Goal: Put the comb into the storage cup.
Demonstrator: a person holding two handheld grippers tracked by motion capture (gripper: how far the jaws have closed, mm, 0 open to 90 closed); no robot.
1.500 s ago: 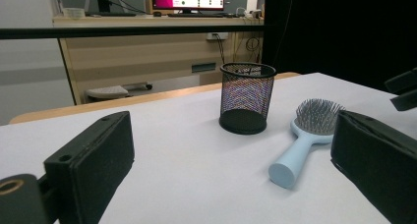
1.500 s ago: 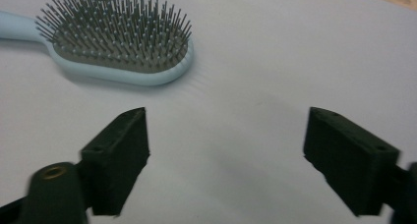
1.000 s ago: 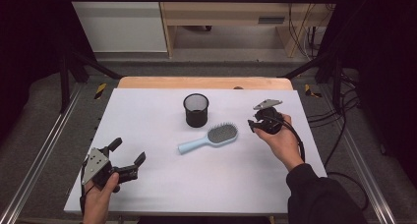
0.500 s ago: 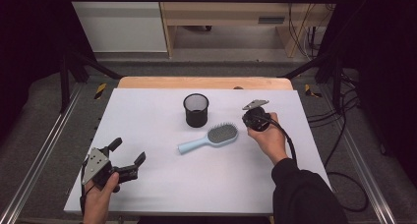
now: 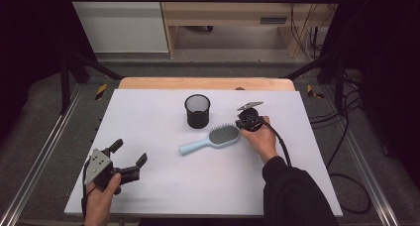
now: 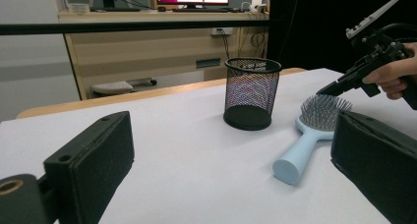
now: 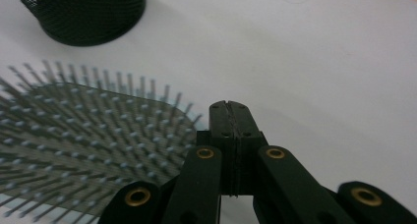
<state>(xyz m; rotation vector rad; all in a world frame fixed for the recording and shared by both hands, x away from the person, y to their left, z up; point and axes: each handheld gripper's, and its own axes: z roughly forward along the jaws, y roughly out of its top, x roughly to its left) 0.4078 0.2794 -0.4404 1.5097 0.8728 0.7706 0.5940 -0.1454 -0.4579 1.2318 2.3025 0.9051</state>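
Note:
A light blue hairbrush (image 5: 210, 139) lies bristles up in the middle of the white table (image 5: 148, 112), its handle pointing toward the front left. A black mesh cup (image 5: 197, 111) stands upright just behind it. My right gripper (image 5: 241, 123) is at the right end of the brush head, tilted down. In the right gripper view its jaws (image 7: 229, 107) are shut with nothing between them, right beside the bristles (image 7: 88, 130). My left gripper (image 5: 129, 153) rests at the front left, open and empty, facing the cup (image 6: 252, 94) and the brush (image 6: 307, 135).
A wooden strip (image 5: 203, 83) borders the table's far edge. Metal rails (image 5: 42, 161) run along both sides. Cables (image 5: 346, 137) lie on the floor at the right. A wooden desk (image 5: 237, 13) stands beyond the table.
My right gripper has moved left and lower, from right of the brush to the end of the brush head. The left gripper, brush and cup have kept still.

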